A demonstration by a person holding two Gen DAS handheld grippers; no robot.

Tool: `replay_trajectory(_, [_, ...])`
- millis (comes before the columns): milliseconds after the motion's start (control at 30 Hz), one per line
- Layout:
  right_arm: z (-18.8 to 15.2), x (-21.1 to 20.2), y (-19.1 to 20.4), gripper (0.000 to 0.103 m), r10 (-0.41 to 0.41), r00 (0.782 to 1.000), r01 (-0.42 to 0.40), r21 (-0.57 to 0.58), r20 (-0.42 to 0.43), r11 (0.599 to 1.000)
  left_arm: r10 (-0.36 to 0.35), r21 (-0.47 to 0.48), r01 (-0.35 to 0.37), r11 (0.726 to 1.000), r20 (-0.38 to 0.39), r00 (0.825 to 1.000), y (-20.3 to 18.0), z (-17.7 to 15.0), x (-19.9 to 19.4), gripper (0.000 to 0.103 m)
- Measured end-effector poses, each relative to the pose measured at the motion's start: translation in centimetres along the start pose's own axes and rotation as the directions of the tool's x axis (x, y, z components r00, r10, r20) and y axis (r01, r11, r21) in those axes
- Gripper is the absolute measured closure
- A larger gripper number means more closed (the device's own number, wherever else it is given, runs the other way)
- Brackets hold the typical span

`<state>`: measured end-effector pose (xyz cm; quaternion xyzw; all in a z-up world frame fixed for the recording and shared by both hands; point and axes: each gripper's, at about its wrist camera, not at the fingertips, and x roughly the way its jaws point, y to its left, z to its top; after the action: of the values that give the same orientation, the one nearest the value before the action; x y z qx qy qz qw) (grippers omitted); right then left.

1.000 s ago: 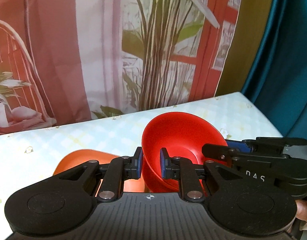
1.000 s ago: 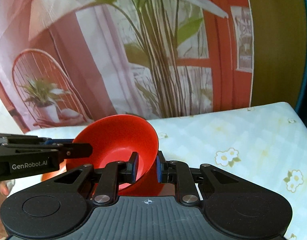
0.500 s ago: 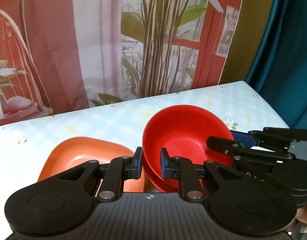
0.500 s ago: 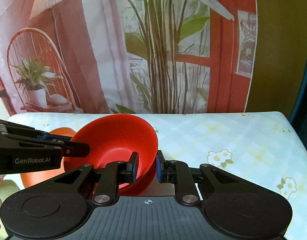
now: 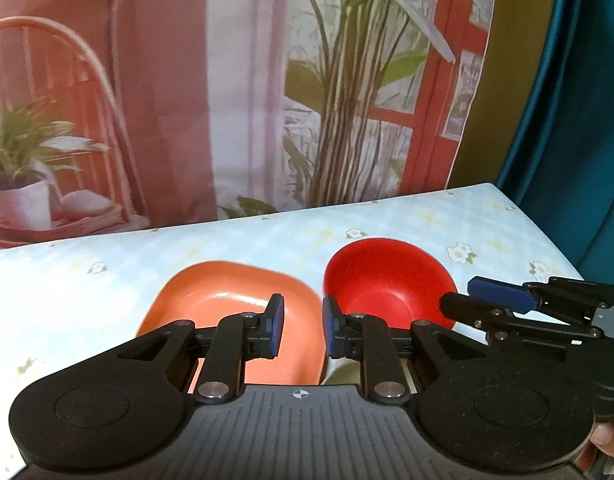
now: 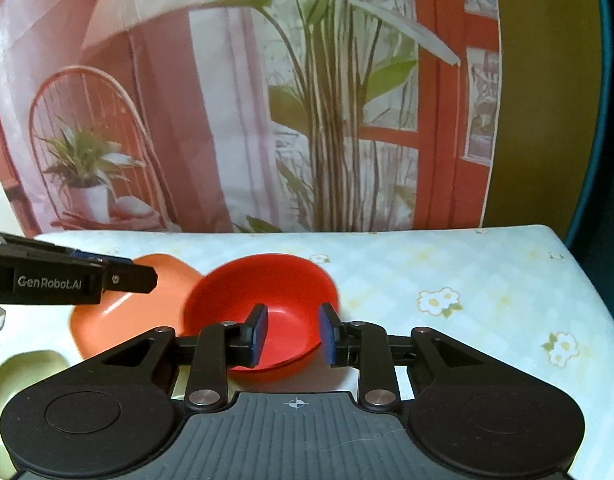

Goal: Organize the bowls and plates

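A red bowl (image 5: 389,280) rests upright on the flowered tablecloth, right of an orange squarish plate (image 5: 231,300). My left gripper (image 5: 303,326) is open and empty, its fingertips over the gap between plate and bowl. My right gripper (image 6: 293,334) is open and empty, its fingers just in front of the red bowl (image 6: 263,304), the bowl's near rim between them but not gripped. The orange plate (image 6: 127,312) lies left of the bowl in the right wrist view. Each gripper shows in the other's view, the right one (image 5: 503,300) and the left one (image 6: 67,280).
A pale green dish (image 6: 23,368) sits at the near left. The table (image 6: 467,272) ends at a printed backdrop (image 6: 267,120) behind and a teal curtain (image 5: 579,120) on the right. The table's right edge is near the bowl's side.
Both grippers held the red bowl's rim in the air. The bowl has come down onto the table beside the orange plate, and both grippers have opened and drawn back.
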<state>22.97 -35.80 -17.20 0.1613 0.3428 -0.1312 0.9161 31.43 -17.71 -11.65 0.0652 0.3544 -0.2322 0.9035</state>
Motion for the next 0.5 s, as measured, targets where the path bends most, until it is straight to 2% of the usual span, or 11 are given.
replay_trajectory(167, [-1.1,-2.1,1.9,0.077,0.021,0.999,-0.021,0.015,0.030,1.000,0.017,0.009,-0.017,1.000,0.051,0.999,1.5,-1.6,-3.8,0.065])
replay_trajectory(333, [-2.3,-4.3,4.2,0.076,0.057,0.997,-0.058,0.009,0.056,0.998,0.050,0.016,-0.052,0.999,0.109,0.993,3.0,-3.6,-7.6,0.064])
replay_trajectory(500, [-3.7,-6.2,6.0,0.076,0.096,0.993,-0.098,0.022,0.067,0.995,0.053,0.005,-0.054,0.999,0.120,0.991,3.8,-5.6,-10.6,0.064])
